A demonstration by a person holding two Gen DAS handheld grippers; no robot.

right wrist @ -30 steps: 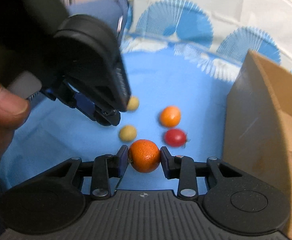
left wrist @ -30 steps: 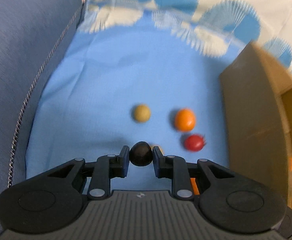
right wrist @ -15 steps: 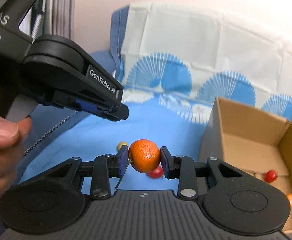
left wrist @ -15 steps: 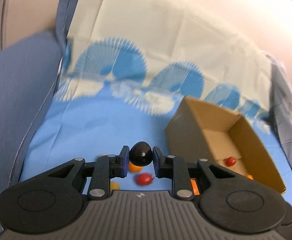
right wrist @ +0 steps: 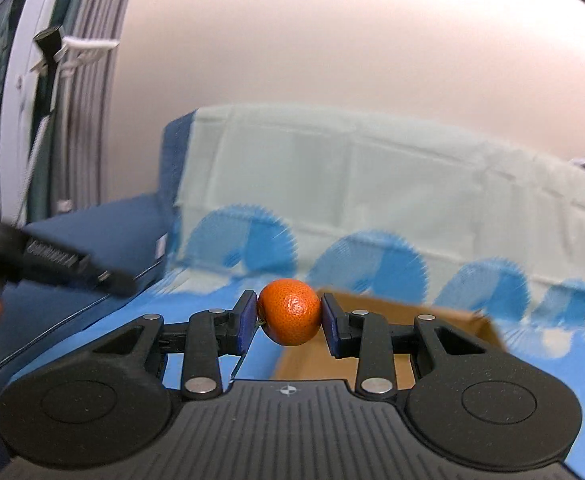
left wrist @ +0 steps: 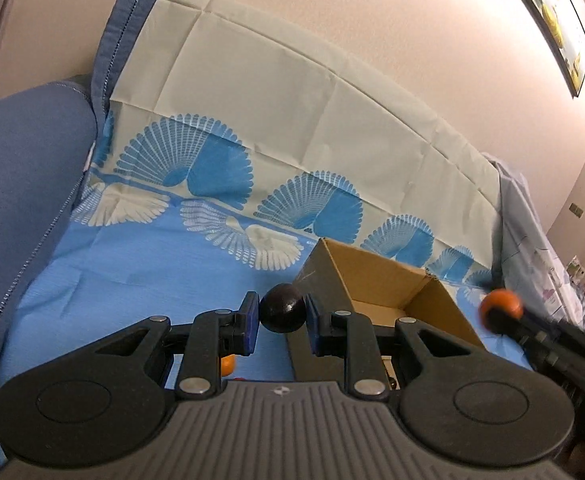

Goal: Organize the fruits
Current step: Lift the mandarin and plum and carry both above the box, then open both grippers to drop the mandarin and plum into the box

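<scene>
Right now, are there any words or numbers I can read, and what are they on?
None can be read.
White lettering on the left gripper's side: too blurred.
Small round mark on each gripper's base: a symbol, not a word.
Box, cloth: no writing shows.

Small dark round fruit (left wrist: 282,314) and dimpled orange mandarin (right wrist: 289,312), each pinched aloft near open cardboard box (left wrist: 376,280).

soft warm indoor light | right wrist view motion-blurred | fisheye-bent edges
</scene>
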